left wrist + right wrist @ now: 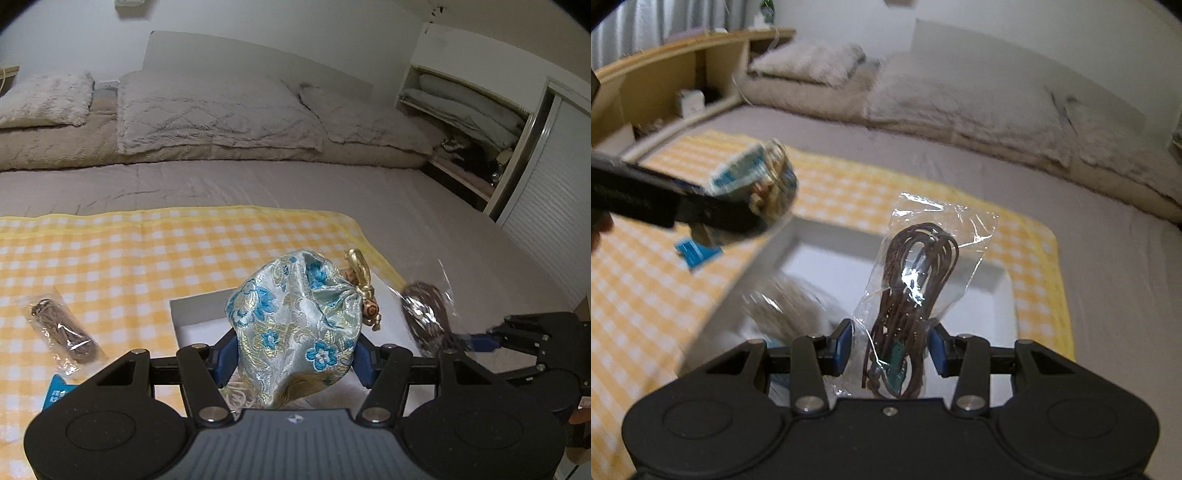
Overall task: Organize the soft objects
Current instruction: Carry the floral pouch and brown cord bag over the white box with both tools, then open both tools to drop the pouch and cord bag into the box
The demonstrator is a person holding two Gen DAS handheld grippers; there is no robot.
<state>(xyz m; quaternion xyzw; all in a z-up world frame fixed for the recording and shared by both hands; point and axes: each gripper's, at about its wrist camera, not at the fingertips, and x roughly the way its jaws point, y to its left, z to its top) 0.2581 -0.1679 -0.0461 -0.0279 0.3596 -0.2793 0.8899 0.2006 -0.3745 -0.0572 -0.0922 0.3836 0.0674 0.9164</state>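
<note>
The left gripper [295, 354] is clamped on a brocade pouch [295, 325], its 2 blue pads pressing the pouch's lower sides. The pouch is pale silver-blue satin with blue flowers and gold leaves, gathered at the top by a gold cord [360, 269] strung with small brown beads, and it is held above a white box [195, 314] that sits on a yellow checked cloth [147, 251] spread over the bed [295, 184]. The right gripper [890, 350] is closed on a clear bag [923, 266] holding a coil of dark brown cord with a green piece near the bottom; the bag stands upright over the same box [997, 284]. A 2nd bagged cord [62, 332] lies on the cloth left of the box, just beside a blue card [59, 393] whose white print is too small to read. No other writing is legible. Fluffy pillows [207, 110] lie at the head of the bed.
</note>
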